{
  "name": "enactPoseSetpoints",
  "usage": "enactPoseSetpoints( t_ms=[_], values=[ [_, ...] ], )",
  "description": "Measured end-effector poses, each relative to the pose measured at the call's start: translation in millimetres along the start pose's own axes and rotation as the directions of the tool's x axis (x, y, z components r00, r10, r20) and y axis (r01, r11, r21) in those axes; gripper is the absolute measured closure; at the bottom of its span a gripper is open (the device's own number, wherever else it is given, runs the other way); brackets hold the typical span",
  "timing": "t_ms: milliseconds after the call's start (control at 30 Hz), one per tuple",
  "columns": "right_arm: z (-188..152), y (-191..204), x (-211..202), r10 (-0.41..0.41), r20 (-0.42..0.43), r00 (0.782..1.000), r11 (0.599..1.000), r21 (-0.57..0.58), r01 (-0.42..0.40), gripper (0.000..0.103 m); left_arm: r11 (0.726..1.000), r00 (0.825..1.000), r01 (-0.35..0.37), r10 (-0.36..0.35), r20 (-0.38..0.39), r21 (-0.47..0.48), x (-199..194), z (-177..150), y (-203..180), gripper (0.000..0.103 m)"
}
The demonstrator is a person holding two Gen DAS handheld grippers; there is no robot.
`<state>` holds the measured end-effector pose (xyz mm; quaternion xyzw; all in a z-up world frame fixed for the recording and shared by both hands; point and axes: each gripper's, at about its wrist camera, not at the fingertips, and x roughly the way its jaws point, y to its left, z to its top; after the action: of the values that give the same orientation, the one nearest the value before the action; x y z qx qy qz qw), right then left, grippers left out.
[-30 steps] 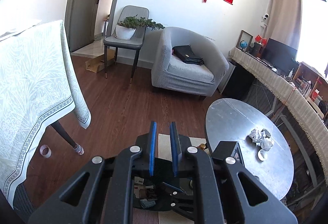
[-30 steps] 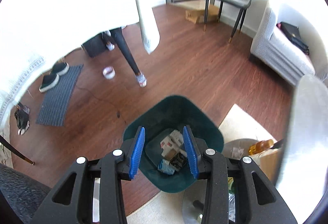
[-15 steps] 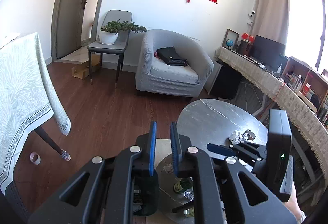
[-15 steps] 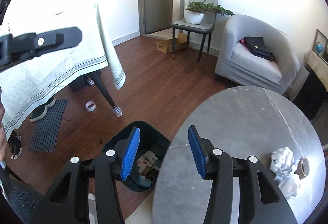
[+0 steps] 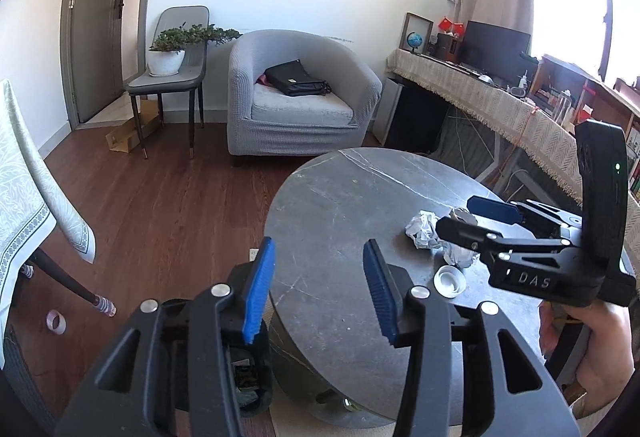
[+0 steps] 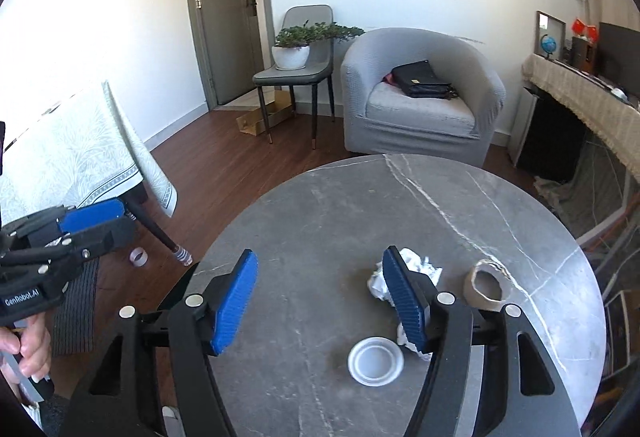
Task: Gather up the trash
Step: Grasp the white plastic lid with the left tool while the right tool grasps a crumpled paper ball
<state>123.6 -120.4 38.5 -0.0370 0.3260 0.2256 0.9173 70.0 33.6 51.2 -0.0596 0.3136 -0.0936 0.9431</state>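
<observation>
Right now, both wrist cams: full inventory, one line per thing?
round table: 1, grey marble, centre
crumpled paper: 2 wads, white, on table, partly behind right fingers
tape core: 1, brown cardboard, on table right of the paper
plastic lid: 1, white, on table, near edge
trash bin: 1, dark green, on the floor by the table, trash inside
armchair: 1, grey, back wall, black bag on seat
chair: 1, grey, holds potted plant
cardboard box: 1, brown, under chair
tape roll: 1, pale, floor
clothed table: 1, pale green, left
left gripper: blue fingers, opening, nothing between
right gripper: blue fingers, opening, nothing gripped
</observation>
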Motion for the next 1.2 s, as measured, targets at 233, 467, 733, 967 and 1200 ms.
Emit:
enactPoseSetpoints(
  t_ms=[233,467,733,967,1200],
  values=[
    [-15.3,-39.4,-6.0,-0.061,-0.028,0.998,0.996,0.070,0.062,0.037,0.998,0.997,0.063,-0.061,-0.050,0.030,25.0,-13.4,-31.2,0.044],
    [-32.8,-77.0,2.7,-0.051,-0.076,0.996,0.988,0.140,0.061,0.037,0.991,0.986,0.125,-0.118,-0.116,0.054,49.1,-24.6,-59.9,0.036],
    [-44.2,-84.3,14.7,-0.010,-0.103,0.995,0.983,0.179,0.028,0.037,0.978,0.964,0.199,-0.183,-0.191,0.066,73.5,-35.4,-83.5,0.035],
    [-45.4,-87.4,20.4,-0.011,-0.115,0.993,0.984,0.173,0.031,0.037,0.971,0.949,0.228,-0.204,-0.241,0.077,91.9,-43.3,-99.5,0.035],
    [-47.2,-89.9,26.5,0.020,-0.121,0.993,0.984,0.178,0.001,0.050,0.965,0.942,0.243,-0.209,-0.264,0.102,103.7,-48.6,-114.7,0.036]
  ],
)
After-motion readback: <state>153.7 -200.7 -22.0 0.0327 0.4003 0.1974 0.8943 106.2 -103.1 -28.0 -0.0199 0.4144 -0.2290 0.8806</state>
